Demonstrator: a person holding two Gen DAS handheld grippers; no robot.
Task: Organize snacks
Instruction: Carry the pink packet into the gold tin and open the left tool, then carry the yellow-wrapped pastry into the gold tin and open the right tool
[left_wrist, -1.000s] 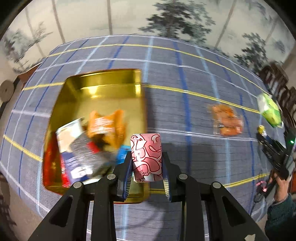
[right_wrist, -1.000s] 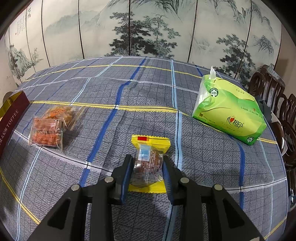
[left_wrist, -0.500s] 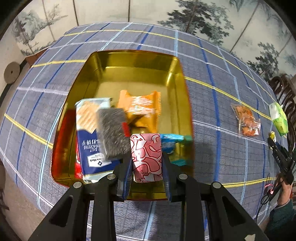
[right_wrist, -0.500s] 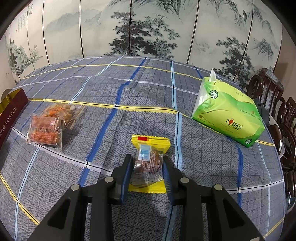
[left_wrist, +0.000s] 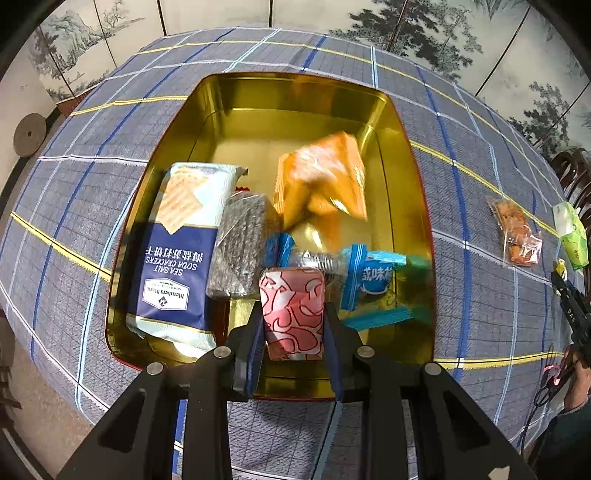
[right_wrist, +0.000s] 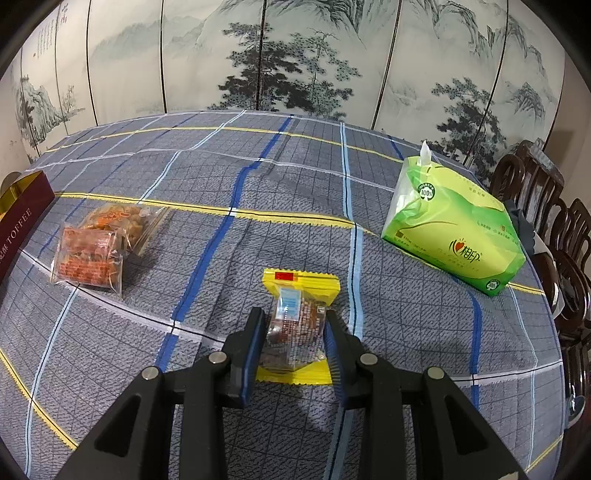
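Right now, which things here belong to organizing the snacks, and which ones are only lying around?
For the job:
- gold tin
- pink snack in left tool
- yellow snack in right tool
- orange packets on the cloth

Just lying about:
- green tissue pack
- chairs

The light is soft and even in both pictures, and it seems to come from above. The gold tin (left_wrist: 402, 155) shines, with bright glare on its far wall and right wall. The orange snack bag (left_wrist: 325, 173) in it looks blurry, and so does the blue packet (left_wrist: 373, 273). Both pictures bend like a fish's eye, so the checked cloth (right_wrist: 295, 192) on the worktop bulges and its lines curve. The corners are black. A soft dark shadow lies on the cloth below the black fingers (right_wrist: 255, 347) in the right view. The green tissue pack (right_wrist: 458, 236) looks sharp and bright.
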